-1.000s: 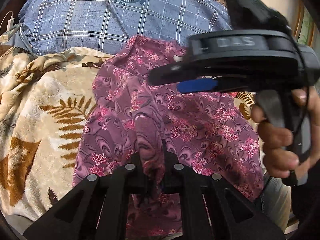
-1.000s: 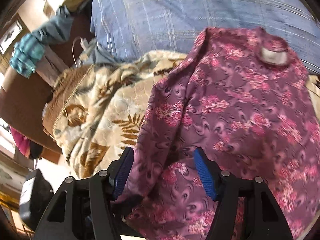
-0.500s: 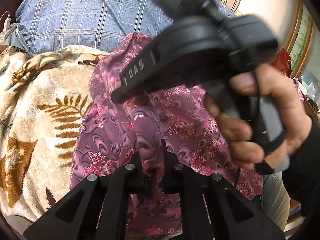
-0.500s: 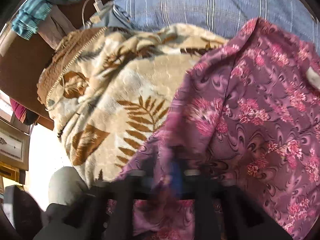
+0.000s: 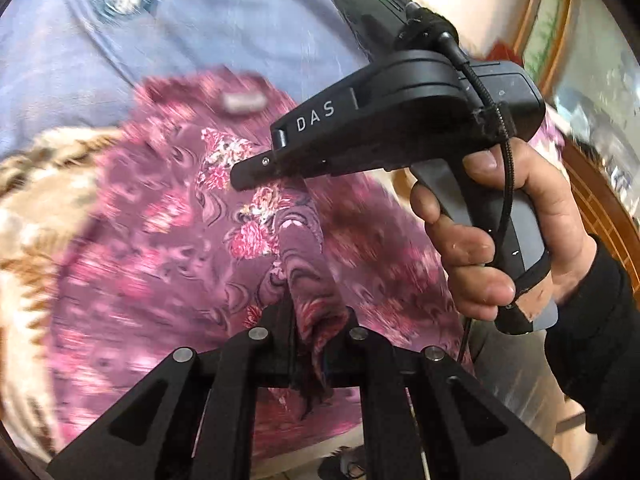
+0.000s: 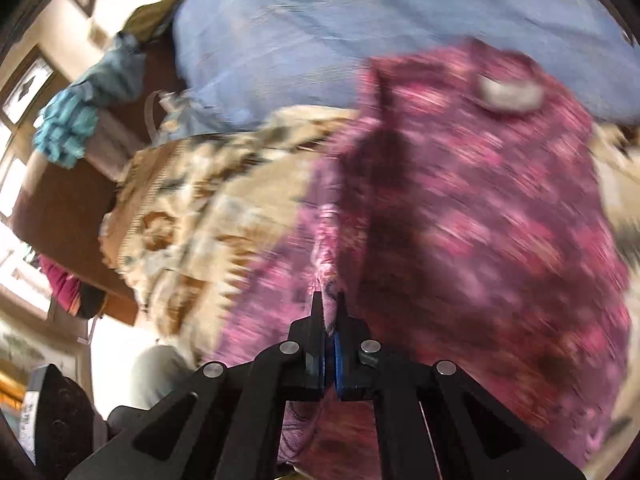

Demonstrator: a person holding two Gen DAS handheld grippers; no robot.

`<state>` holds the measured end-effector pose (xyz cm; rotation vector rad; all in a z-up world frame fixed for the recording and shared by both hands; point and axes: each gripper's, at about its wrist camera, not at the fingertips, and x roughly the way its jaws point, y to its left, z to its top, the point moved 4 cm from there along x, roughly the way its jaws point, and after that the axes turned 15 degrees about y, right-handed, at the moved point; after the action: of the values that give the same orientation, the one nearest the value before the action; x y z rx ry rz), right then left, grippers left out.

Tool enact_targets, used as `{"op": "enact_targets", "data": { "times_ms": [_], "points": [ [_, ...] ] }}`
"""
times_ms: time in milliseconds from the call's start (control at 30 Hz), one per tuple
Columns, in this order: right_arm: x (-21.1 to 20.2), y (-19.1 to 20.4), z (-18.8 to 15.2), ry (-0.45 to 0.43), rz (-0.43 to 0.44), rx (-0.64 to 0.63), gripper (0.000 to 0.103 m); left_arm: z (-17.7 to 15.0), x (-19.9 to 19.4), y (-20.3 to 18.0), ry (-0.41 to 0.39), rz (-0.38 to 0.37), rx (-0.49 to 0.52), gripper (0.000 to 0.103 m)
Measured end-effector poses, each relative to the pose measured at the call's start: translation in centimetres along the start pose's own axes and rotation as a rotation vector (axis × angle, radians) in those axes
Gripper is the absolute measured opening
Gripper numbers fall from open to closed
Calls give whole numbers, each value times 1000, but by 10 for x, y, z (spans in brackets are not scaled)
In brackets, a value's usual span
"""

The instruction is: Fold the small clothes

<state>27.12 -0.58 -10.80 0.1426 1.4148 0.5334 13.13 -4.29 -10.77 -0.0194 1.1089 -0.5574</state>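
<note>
Above the beige leaf-print blanket, both grippers, left gripper and right gripper, pinch the purple floral garment; keep tension even, judging the fold line before lowering.

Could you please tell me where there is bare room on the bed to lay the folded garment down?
Both the left gripper and the right gripper are shut on the purple floral garment. Open room lies on the leaf-print blanket to its left, bordered above by the blue checked pillow. The middle is crowded by garment and grippers.
</note>
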Motion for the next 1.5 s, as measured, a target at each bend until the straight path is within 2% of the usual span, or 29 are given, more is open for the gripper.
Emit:
{"op": "enact_targets", "data": {
  "times_ms": [133,267,300,333,433,467,500,533,567,600,667,733,767,800,833,867,900,933,967,1000,1100,1167,1233,1300,1333,1367,1400,1433,1500],
  "points": [
    [27,-70,-26,23,49,165,3,-13,33,-22,84,-94,42,6],
    [32,-79,-52,-23,92,150,2,-26,45,-30,129,-77,70,11],
    [33,-82,-55,-42,100,150,3,-30,48,-29,148,-100,52,16],
    [34,-86,-58,-57,108,158,5,-31,49,-26,165,-111,30,26],
    [37,-98,-64,-64,129,183,7,-36,31,-17,170,-151,-27,38],
    [35,-99,-66,-58,135,191,13,-36,18,-13,151,-159,-39,41],
    [30,-100,-69,-50,121,203,28,-34,3,-8,121,-168,-49,49],
    [24,-100,-72,-56,99,213,39,-28,-15,2,75,-172,-69,62],
    [17,-101,-77,-73,86,225,53,-19,-31,15,29,-160,-99,66],
    [10,-101,-84,-98,94,239,58,-14,-37,22,10,-149,-116,70],
    [7,-94,-99,-112,160,229,58,6,-47,52,-10,-105,-175,70],
    [9,-91,-103,-111,132,220,57,29,-44,94,7,-48,-259,70],
    [13,-89,-101,-101,117,214,53,42,-35,117,23,-41,-309,70],
    [15,-89,-99,-93,123,207,43,50,-25,136,43,-37,-354,70],
    [20,-87,-97,-80,130,202,36,56,-15,152,66,-37,-392,70],
    [25,-87,-97,-63,116,203,12,64,-2,169,89,-55,-430,70],
    [27,-89,-97,-51,94,208,3,64,5,181,102,-83,-455,70],
    [26,-91,-98,-53,75,211,3,68,13,190,116,-106,-487,63],
    [21,-93,-100,-68,76,215,2,70,19,196,119,-118,-514,61],
    [16,-95,-100,-82,77,223,2,74,24,199,120,-131,-531,61],
    [-8,-119,-104,-130,10,276,2,83,37,206,139,-142,-540,61],
    [-6,-127,-104,-114,-1,302,2,88,49,218,155,-181,-587,61],
    [2,-131,-105,-79,-34,310,3,91,59,236,143,-244,-663,61],
    [6,-134,-105,-57,-28,312,5,94,62,251,112,-325,-721,61],
    [7,-133,-104,-59,-23,300,6,96,61,255,91,-356,-730,56],
    [8,-129,-104,-60,-24,287,8,98,58,258,68,-369,-732,47],
    [8,-127,-104,-61,-27,277,8,101,55,260,57,-378,-730,15],
    [8,-125,-104,-65,-29,271,8,103,51,261,47,-394,-721,5],
    [8,-117,-100,-76,-27,253,8,108,28,260,-35,-399,-673,5]
  ]
}}
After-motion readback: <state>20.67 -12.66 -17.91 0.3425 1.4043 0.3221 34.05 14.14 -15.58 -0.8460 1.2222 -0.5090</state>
